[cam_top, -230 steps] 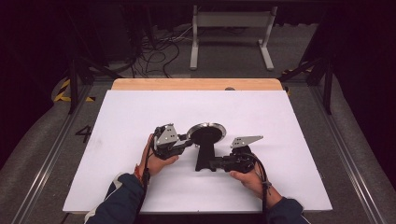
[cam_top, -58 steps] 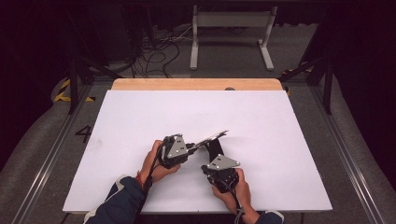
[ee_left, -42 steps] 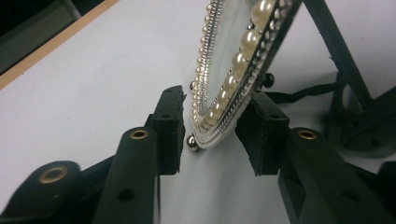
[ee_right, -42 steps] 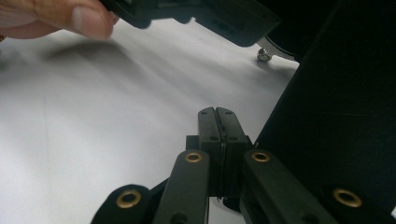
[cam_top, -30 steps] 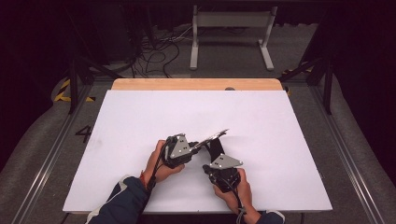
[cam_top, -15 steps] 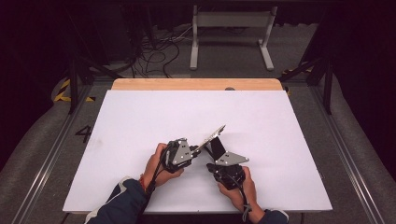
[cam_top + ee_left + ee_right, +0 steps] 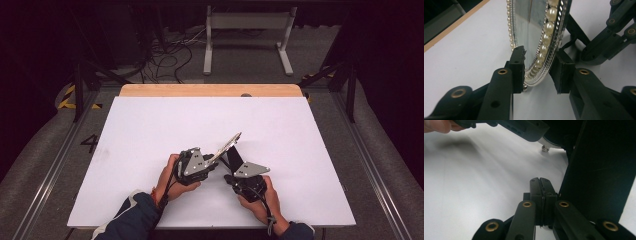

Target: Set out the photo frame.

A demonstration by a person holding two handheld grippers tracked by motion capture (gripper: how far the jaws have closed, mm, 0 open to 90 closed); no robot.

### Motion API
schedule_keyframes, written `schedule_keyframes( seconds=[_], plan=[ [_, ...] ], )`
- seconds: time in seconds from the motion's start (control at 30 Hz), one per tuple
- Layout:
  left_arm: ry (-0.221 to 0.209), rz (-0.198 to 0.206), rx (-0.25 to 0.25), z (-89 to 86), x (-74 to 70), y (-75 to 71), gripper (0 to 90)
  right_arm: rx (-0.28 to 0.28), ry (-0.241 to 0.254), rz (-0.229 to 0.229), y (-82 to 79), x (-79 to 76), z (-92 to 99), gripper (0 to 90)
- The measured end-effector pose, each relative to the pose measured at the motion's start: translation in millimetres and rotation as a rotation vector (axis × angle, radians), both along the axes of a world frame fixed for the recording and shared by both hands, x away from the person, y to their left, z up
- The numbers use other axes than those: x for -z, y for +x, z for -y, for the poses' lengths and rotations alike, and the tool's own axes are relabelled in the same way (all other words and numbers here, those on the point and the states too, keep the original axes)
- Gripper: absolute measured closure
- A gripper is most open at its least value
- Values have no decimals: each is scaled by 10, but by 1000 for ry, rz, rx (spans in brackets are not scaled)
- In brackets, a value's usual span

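Observation:
A round mirror [image 7: 230, 144] with a pearl-and-bead rim [image 7: 548, 29] stands tilted on its black stand [image 7: 232, 159] near the table's front middle. My left gripper [image 7: 212, 164] reaches the mirror's lower edge from the left. Its jaws have just been opening. The rim lies between them, and the right pad [image 7: 562, 70] stands clear of the beads. My right gripper [image 7: 231, 176] is below the stand. Its jaws [image 7: 540, 182] are shut flat together with nothing seen between them. The black stand panel [image 7: 604, 170] rises just to their right.
The white table sheet [image 7: 150, 130] runs wide on all sides, with a wooden strip [image 7: 210, 90] along the far edge. Beyond it are a metal frame [image 7: 247, 30] and cables [image 7: 165, 50] on the floor. The left hand [image 7: 436, 126] shows at the top of the right gripper view.
The mirror has tipped up steeper. The left gripper has slid a little to the right along it and its jaws have spread. The right hand has hardly shifted.

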State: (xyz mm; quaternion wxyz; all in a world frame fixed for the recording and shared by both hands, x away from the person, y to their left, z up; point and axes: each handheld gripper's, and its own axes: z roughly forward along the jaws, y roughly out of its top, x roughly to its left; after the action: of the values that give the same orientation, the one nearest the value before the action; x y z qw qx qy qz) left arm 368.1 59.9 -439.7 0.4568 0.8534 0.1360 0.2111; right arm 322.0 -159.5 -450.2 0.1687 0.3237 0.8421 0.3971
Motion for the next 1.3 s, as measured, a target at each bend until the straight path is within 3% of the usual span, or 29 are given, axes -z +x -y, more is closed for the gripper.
schedule_keyframes(
  seconds=[0.17, 0.33, 0.83, 1.03, 1.3],
  plan=[
    [-56, -14, 10, 27, -23, 22, 602, -11, 6, 3, -2, -23, 23, 896],
    [-40, -1, 27, 59, -24, 1, 699, -5, -3, 3, 2, -14, 17, 900],
    [16, 39, -22, 60, -61, -155, 742, -6, -7, -37, 6, -16, 64, 900],
    [15, 33, -56, 107, -66, -214, 739, -10, -14, -43, 1, -26, 105, 900],
    [-16, 13, -50, 127, -49, -213, 717, 18, -23, -45, 29, -22, 213, 900]
  ],
)
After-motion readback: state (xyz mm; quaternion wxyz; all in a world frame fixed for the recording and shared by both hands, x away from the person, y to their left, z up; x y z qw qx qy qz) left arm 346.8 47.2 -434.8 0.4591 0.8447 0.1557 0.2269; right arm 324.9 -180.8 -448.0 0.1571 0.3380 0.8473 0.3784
